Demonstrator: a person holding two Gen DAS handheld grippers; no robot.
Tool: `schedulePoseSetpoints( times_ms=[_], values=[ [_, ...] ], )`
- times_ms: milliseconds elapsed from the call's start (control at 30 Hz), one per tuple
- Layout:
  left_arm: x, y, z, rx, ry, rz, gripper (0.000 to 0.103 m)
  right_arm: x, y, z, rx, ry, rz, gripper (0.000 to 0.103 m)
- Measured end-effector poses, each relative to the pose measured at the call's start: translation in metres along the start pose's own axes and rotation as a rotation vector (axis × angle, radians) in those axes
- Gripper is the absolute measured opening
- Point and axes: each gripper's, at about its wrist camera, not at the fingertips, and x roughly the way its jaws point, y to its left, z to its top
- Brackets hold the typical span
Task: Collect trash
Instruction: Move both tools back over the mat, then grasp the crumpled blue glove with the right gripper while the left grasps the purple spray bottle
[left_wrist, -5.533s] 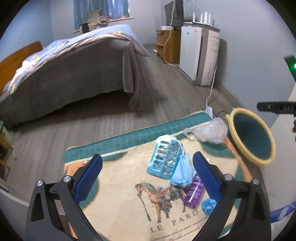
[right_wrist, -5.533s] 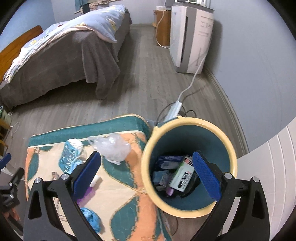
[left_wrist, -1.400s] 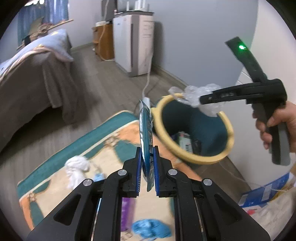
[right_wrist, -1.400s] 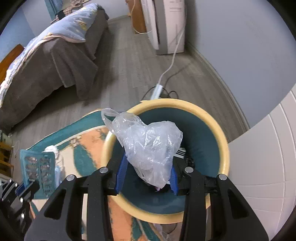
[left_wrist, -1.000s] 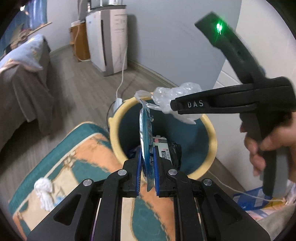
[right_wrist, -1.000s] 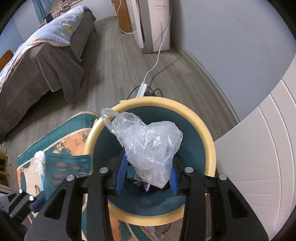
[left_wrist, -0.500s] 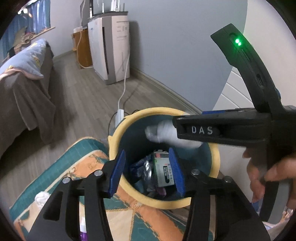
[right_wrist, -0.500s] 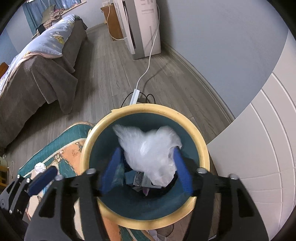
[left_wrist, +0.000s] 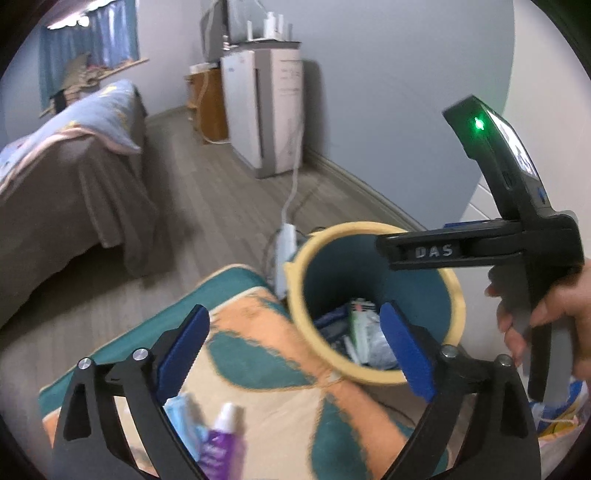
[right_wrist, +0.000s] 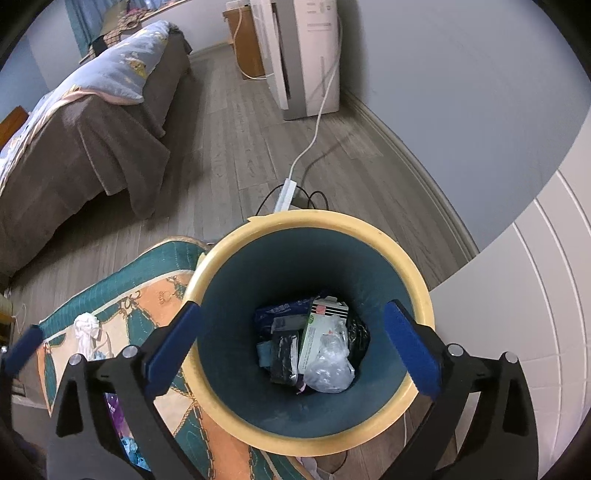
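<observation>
A home bedroom: made bed (right_wrist: 85, 122), patterned rug (left_wrist: 266, 369), wood-plank floor (right_wrist: 236, 122).

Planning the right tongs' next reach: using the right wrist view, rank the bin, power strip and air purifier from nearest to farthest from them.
1. Bin: directly below the open right tongs.
2. Power strip: on the floor just beyond the bin.
3. Air purifier: far back, against the wall.

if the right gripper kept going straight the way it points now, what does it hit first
Probably the clear plastic bag on top of the trash inside the bin. The right gripper, jaws opening and empty, points into its mouth; depth is unclear.
</observation>
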Motion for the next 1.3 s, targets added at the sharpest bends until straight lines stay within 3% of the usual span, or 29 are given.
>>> schedulePoseSetpoints(
  times_ms=[267, 467, 600, 833, 1167, 1300],
  values=[
    [-0.043, 0.063, -0.037, -0.075, 0.036, 0.135, 0.095, -0.006, 0.017, 0.002, -0.043, -0.020, -0.003, 0.097],
    [-0.077, 0.114, -0.072, -0.188, 0.067, 0.218, 0.096, -0.017, 0.041, -0.002, -0.096, -0.038, -0.002, 0.097],
    [-0.092, 0.130, -0.090, -0.223, 0.073, 0.262, 0.096, -0.032, 0.064, -0.010, -0.111, -0.048, 0.057, 0.097],
    [-0.107, 0.136, -0.109, -0.196, 0.057, 0.270, 0.096, -0.054, 0.109, -0.039, -0.167, -0.034, 0.112, 0.097],
    [-0.110, 0.139, -0.112, -0.129, 0.040, 0.248, 0.096, -0.049, 0.139, -0.089, -0.179, -0.004, 0.063, 0.097],
    [-0.111, 0.146, -0.112, -0.117, 0.048, 0.257, 0.096, -0.034, 0.146, -0.116, -0.159, 0.067, 0.059, 0.097]
  ],
)
